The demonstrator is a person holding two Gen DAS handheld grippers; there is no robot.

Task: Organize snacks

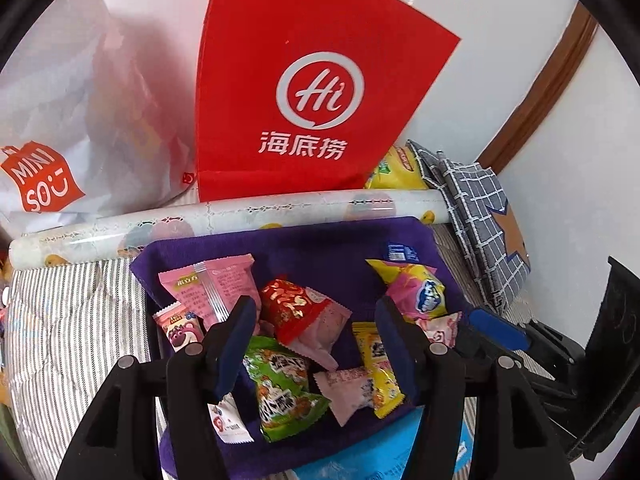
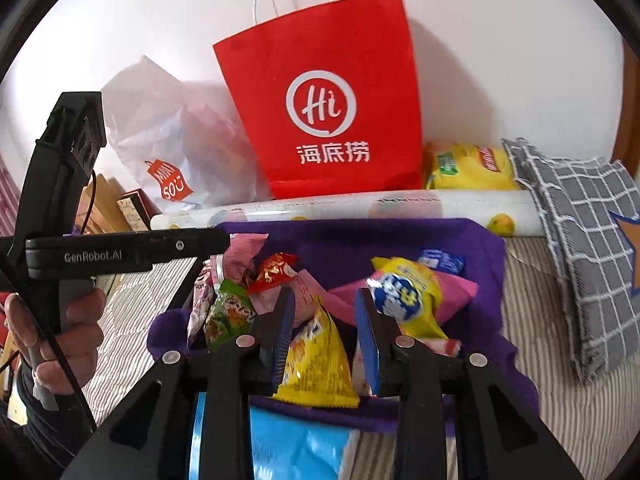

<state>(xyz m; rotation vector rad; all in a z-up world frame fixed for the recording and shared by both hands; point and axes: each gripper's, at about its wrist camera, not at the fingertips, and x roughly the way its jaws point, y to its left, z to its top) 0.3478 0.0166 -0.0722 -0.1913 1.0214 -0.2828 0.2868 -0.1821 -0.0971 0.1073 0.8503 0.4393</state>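
Left wrist view: left claw (image 1: 316, 340) is hovering half open, gripping nothing, over the purple bin (image 1: 320, 248), with the red snack pack (image 1: 296, 312) lying diagonally just ahead between its jaws.

Right wrist view: right claw (image 2: 324, 336) is sitting slightly open around the yellow snack packet (image 2: 316, 364), pointing lengthwise along its fingers. Only this view is showing the person's hand (image 2: 60, 340).

A red paper bag (image 2: 320, 112) with white string handles stands against the white wall (image 2: 500, 40). Beside it slumps a white MINISO bag (image 2: 172, 160). In front of both lies a fruit-printed roll (image 2: 400, 206), on a striped bed cover (image 1: 60, 340). A folded grey checked cloth (image 2: 588, 240) lies to the right.
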